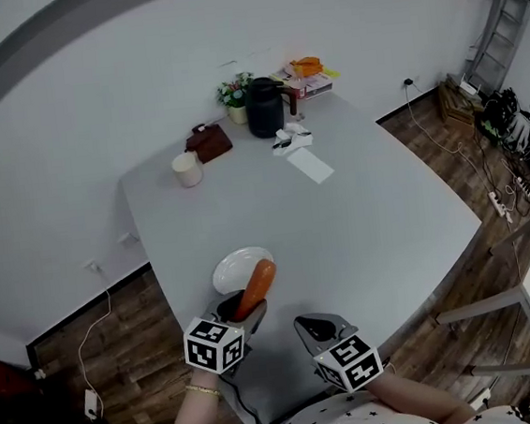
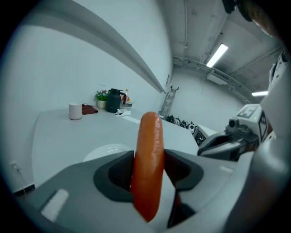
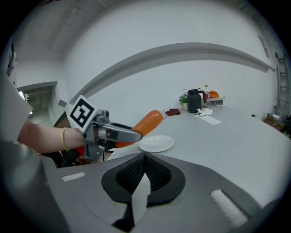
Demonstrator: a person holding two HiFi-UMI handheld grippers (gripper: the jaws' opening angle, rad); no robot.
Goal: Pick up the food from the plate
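While the sausage (image 2: 148,164) is gripped near its lower end between the two dark pads of the left gripper (image 1: 243,309), it is held clear of the white plate (image 1: 228,272), tilted, with its free end pointing up and away from the person. In the right gripper view the sausage is seen raised above the plate, not touching it, its tip above the plate's rim on the person's side. The plate is set on the grey table (image 1: 378,213) near the edge closest to the person. The right gripper (image 1: 317,327) is held just beside the left one, over the same table edge; its jaws are brought together with nothing between them. At the far end of the table a black kettle (image 1: 264,108) and a pale cup (image 1: 187,169) are seen, well apart from the plate.
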